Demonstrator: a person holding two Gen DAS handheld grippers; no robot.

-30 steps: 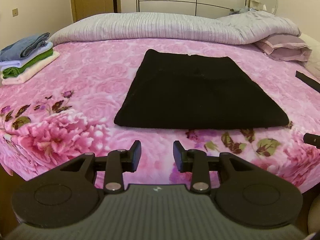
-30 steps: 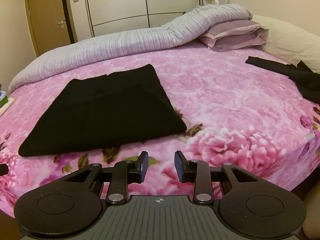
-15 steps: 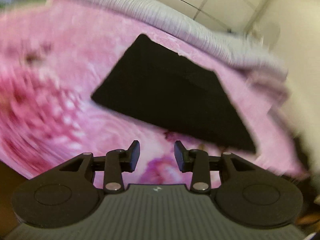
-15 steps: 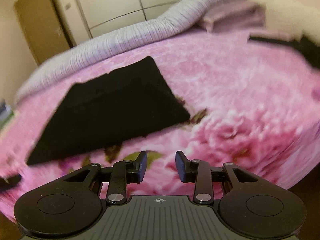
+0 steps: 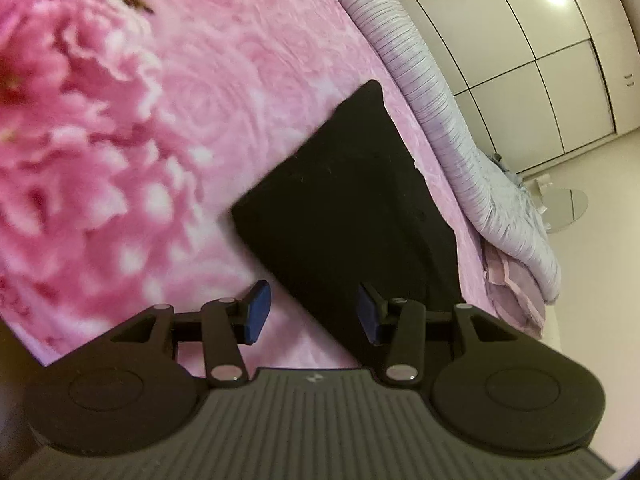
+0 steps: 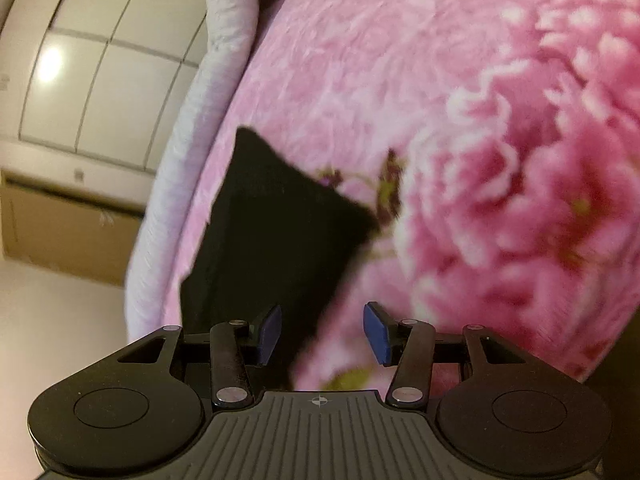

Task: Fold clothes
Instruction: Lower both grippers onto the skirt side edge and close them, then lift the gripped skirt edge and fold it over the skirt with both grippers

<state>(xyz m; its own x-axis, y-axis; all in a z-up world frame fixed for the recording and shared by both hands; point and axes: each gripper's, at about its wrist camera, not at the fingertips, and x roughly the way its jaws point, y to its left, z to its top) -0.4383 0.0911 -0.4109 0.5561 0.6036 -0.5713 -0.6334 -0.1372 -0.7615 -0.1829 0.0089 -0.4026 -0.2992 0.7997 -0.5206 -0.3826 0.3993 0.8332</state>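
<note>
A folded black garment (image 5: 352, 208) lies flat on the pink floral bedspread (image 5: 120, 120). In the left wrist view my left gripper (image 5: 312, 310) is open and empty, rolled on its side, its fingers straddling the garment's near left edge. In the right wrist view the same black garment (image 6: 276, 240) shows, and my right gripper (image 6: 322, 334) is open and empty, also rolled, straddling the garment's near right edge. I cannot tell whether either gripper touches the cloth.
A rolled grey striped duvet (image 5: 452, 128) runs along the far side of the bed, also in the right wrist view (image 6: 188, 168). A pink pillow (image 5: 516, 292) lies by it. White wardrobe doors (image 5: 540, 60) stand behind.
Both grippers have rolled sideways and moved in to the garment's near corners, left at the left edge, right at the right edge. Both jaws have opened wider. The garment has not moved.
</note>
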